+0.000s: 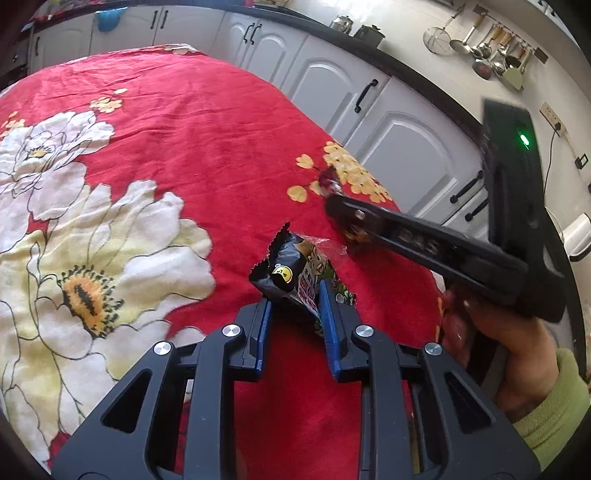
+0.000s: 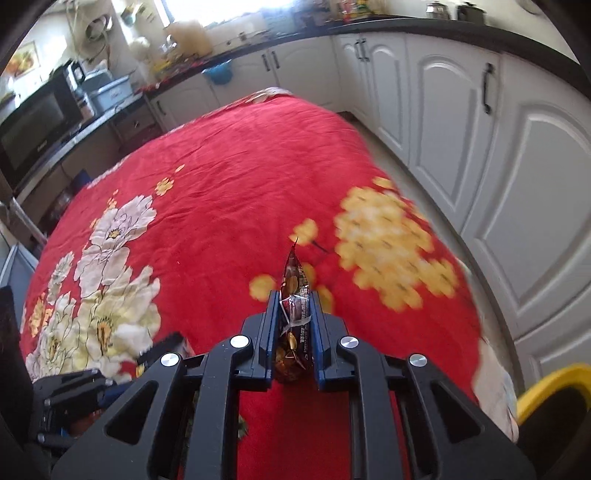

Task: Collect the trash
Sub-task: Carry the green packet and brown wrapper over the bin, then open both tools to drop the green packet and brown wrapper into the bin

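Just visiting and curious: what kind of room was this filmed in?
A home kitchen, most likely. White cabinet doors run under a dark countertop, ladles and strainers hang on the wall, and a microwave sits on the counter beside a table under a red floral cloth.

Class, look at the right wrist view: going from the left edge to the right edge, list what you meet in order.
Microwave → white flower print → brown snack wrapper in the right gripper → yellow flower print → white cabinet doors.

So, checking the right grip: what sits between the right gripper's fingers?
A dark red snack wrapper, pinched between the right gripper fingers, in the right wrist view.
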{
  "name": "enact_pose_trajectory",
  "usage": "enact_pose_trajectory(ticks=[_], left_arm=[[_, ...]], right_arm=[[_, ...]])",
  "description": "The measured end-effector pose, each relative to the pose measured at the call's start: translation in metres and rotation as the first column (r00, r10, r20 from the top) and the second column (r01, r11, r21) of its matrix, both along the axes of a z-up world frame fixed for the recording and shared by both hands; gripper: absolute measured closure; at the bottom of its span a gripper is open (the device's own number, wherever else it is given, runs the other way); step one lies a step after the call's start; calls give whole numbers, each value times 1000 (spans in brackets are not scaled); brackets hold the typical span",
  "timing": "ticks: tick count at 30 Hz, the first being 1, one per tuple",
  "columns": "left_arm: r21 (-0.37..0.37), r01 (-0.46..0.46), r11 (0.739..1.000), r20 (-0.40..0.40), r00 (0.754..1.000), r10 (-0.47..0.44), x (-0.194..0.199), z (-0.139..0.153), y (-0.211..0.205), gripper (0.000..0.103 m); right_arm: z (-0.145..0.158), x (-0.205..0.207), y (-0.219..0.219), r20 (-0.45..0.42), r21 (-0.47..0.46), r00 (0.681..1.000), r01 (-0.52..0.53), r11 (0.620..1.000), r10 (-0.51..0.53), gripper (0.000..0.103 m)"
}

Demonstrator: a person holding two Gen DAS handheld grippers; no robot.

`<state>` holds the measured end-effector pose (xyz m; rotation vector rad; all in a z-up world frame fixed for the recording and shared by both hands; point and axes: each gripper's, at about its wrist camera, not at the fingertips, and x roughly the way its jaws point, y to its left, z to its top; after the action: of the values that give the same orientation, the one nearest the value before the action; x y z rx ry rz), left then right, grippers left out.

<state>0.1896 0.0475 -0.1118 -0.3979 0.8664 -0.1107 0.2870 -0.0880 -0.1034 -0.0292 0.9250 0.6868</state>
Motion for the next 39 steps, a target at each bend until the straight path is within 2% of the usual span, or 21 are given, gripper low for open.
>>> enact_pose_trajectory(ticks=[10, 21, 30, 39], left_arm=[[24, 76, 997, 27, 997, -76, 0, 11, -40, 86], [47, 174, 984, 72, 982, -177, 2, 30, -96, 86], [60, 258, 964, 87, 961, -262, 13, 33, -150, 86], [92, 357, 929, 38, 931, -362, 27, 12, -204, 86]], right_arm=[[17, -38, -99, 42, 90, 987, 151, 984, -156, 88], [22, -80, -185, 105, 77, 949, 289, 954, -296, 88], [3, -103, -249, 81, 75, 905, 413, 908, -418, 88], [-24, -113, -289, 22, 64, 869, 491, 869, -494, 85]])
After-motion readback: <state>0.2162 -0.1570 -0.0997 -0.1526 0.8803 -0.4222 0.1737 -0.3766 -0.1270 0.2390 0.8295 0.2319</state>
